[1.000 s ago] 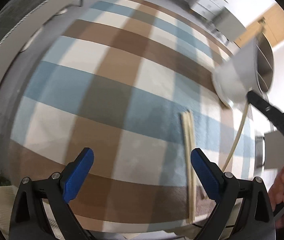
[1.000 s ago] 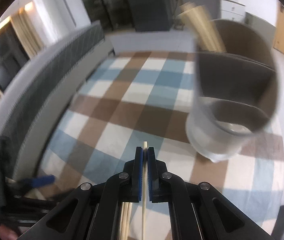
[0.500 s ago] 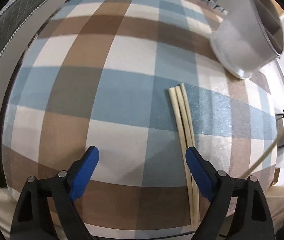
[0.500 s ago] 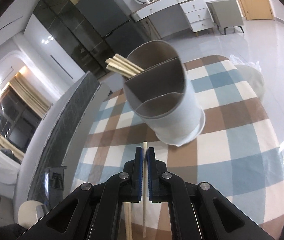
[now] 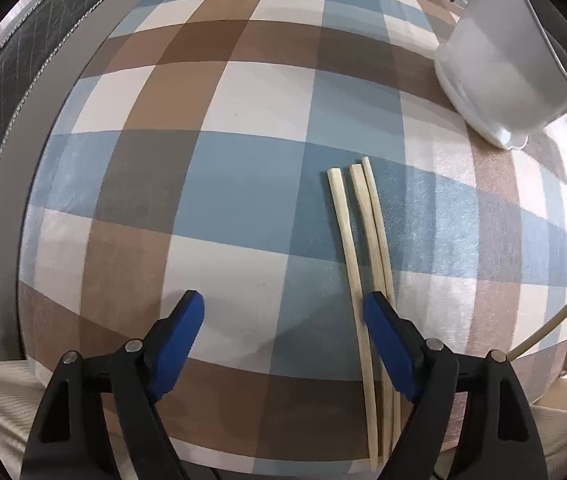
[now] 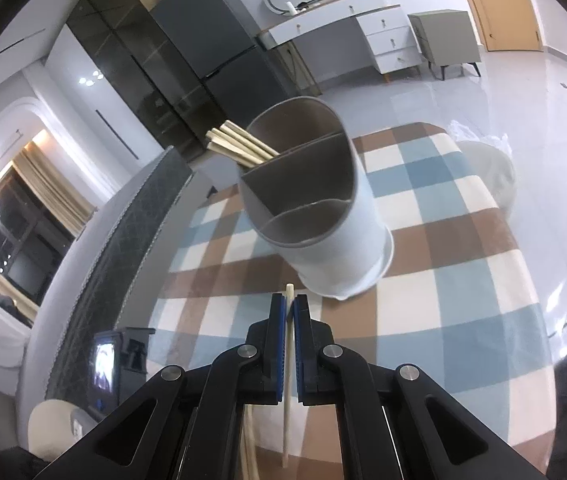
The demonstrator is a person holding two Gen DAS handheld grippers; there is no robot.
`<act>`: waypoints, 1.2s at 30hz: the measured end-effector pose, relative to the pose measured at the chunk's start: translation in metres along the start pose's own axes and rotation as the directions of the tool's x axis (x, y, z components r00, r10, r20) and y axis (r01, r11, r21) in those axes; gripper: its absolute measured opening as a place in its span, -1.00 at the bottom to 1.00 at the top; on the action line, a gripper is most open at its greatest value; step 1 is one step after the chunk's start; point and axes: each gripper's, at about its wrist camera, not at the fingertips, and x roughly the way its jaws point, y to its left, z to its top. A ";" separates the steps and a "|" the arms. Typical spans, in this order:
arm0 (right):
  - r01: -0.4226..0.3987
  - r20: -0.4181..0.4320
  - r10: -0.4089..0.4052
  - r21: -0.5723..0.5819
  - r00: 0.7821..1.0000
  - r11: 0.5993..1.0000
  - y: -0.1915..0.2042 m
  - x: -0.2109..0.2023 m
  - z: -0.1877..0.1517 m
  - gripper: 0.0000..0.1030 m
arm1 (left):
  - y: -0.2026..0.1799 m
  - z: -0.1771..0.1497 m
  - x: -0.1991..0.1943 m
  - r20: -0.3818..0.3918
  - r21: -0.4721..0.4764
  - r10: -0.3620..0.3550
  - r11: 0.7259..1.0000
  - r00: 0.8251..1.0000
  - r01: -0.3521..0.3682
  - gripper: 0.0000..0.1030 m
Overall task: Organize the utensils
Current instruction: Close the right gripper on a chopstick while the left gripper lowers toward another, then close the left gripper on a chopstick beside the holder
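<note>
Three pale chopsticks [image 5: 367, 264] lie side by side on the checked tablecloth [image 5: 243, 184], their near ends running under the left gripper [image 5: 283, 316]. They look light, stiff and smooth (likely to roll or skid), so a pinch across the shaft, away from the tips, seems the safest hold. The left gripper's jaws are spread but closing, with only cloth between them; one blue pad sits over the sticks. The right gripper [image 6: 289, 310] is pressed together on a single chopstick [image 6: 288, 384], aimed toward the divided grey holder [image 6: 323, 216], where more chopsticks [image 6: 239, 146] stand in the far compartment.
</note>
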 end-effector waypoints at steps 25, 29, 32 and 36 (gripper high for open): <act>-0.024 0.018 0.024 -0.006 1.000 1.000 0.005 -0.005 0.004 -0.93 | -0.028 0.077 0.004 -0.014 0.083 0.097 0.992 0.995 -0.096 -0.53; -0.021 0.013 0.021 -0.001 1.000 1.000 0.004 -0.003 0.004 -0.93 | -0.036 0.073 0.000 -0.022 0.095 0.088 0.992 0.996 -0.085 -0.84; -0.019 0.013 0.019 -0.002 1.000 1.000 0.005 -0.002 0.004 -0.93 | -0.036 0.074 0.000 -0.015 0.096 0.085 0.992 0.996 -0.084 -0.94; -0.011 0.011 0.011 -0.006 1.000 1.000 0.004 -0.002 0.004 -0.93 | -0.044 0.062 -0.004 0.004 0.094 0.029 0.995 1.000 -0.029 -0.96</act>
